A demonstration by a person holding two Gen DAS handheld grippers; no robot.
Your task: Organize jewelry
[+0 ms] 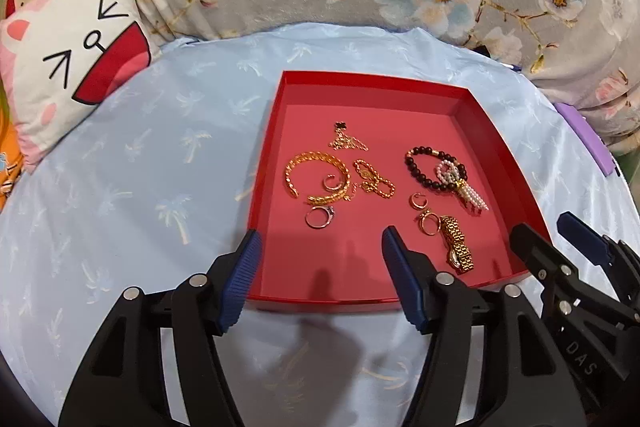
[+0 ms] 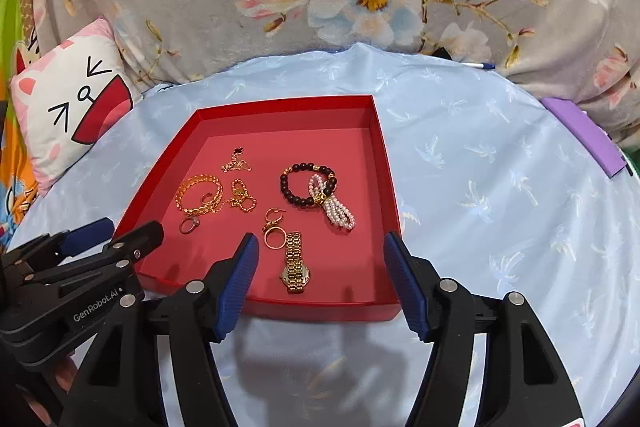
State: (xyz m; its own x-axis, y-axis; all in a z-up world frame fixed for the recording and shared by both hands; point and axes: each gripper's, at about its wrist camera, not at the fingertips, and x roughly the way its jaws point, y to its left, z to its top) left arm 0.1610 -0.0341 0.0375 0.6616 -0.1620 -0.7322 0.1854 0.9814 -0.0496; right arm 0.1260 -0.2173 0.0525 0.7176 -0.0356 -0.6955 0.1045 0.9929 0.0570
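- As we hold both tools above the near edge of the red tray (image 1: 496,163), the left gripper (image 1: 320,247) and the right gripper (image 2: 320,251) stand with jaws apart and nothing between the pads.
- All the jewelry lies loose on the tray floor, and the tray rests on a pale blue cloth (image 2: 480,187); no piece has been lifted.
- The step in hand, we judge, is choosing a first piece. The gold watch (image 2: 295,267) lies nearest the right gripper; we would come down on it across the band, pads square, and close gently so that it does not skid.
- The neighbouring rings sit close, so we would keep the pads clear of them.
- Our count: one watch, one dark bead bracelet (image 2: 306,183), one pearl piece (image 2: 338,213) lying across it, one gold bangle (image 1: 316,175), two tangled gold chains, about four small rings or hoops; the smallest are hard to tell apart.
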